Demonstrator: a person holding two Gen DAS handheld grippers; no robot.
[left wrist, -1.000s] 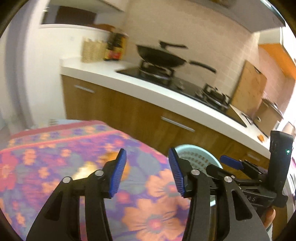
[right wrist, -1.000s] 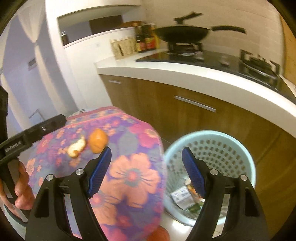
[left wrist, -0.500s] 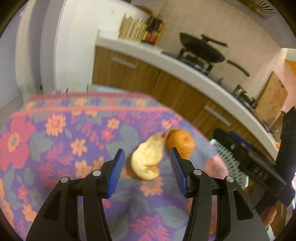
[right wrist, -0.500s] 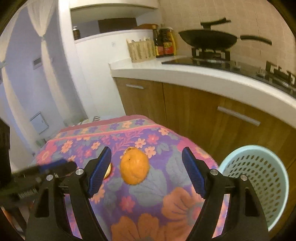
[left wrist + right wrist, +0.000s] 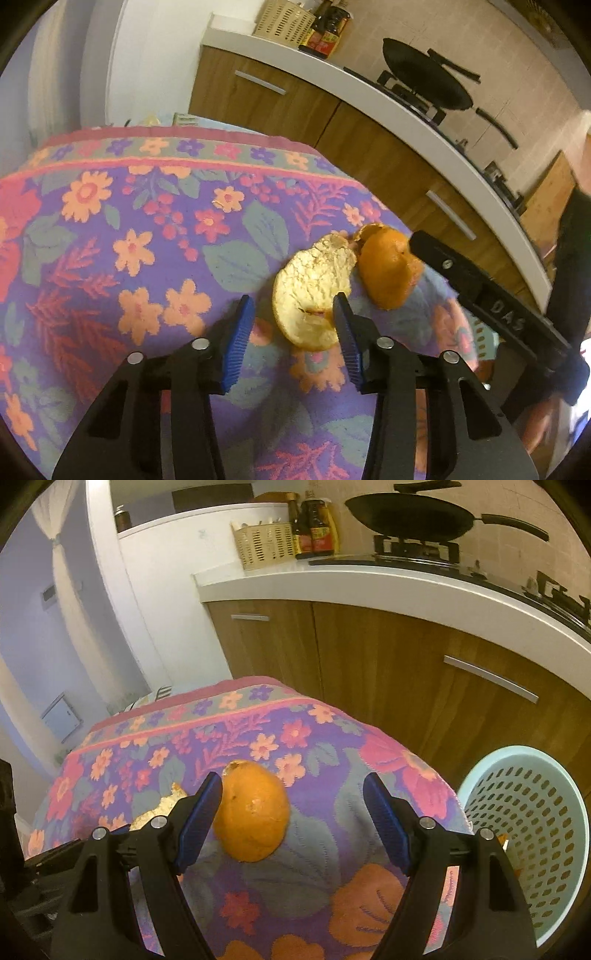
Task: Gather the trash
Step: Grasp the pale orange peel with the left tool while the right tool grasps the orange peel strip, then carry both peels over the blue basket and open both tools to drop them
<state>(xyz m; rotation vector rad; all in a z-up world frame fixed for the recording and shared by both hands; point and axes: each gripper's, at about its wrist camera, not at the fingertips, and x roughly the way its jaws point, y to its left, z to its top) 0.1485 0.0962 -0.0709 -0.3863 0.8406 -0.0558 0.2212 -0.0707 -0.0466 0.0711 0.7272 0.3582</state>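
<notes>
Two pieces of orange peel lie on the floral tablecloth [image 5: 110, 229]. One lies pith side up [image 5: 314, 291], the other orange side up [image 5: 388, 273]. My left gripper [image 5: 293, 317] is open just above the pith-up piece, which sits between its fingers. My right gripper [image 5: 293, 808] is open around the orange-side-up piece [image 5: 253, 812], whose left edge is near the left finger. The pith-up piece shows partly behind that finger [image 5: 162, 808]. A light blue perforated trash basket [image 5: 524, 830] stands on the floor right of the table.
Wooden cabinets [image 5: 369, 664] with a white countertop [image 5: 369, 583] run behind the table. A black wok [image 5: 410, 513] sits on the stove, with bottles [image 5: 314, 528] and a wicker basket [image 5: 262, 546] beside it. The right gripper's body [image 5: 491, 306] crosses the left wrist view.
Both grippers have moved from near the basket over to the table and come down close to the peel pieces. Both stay open.
</notes>
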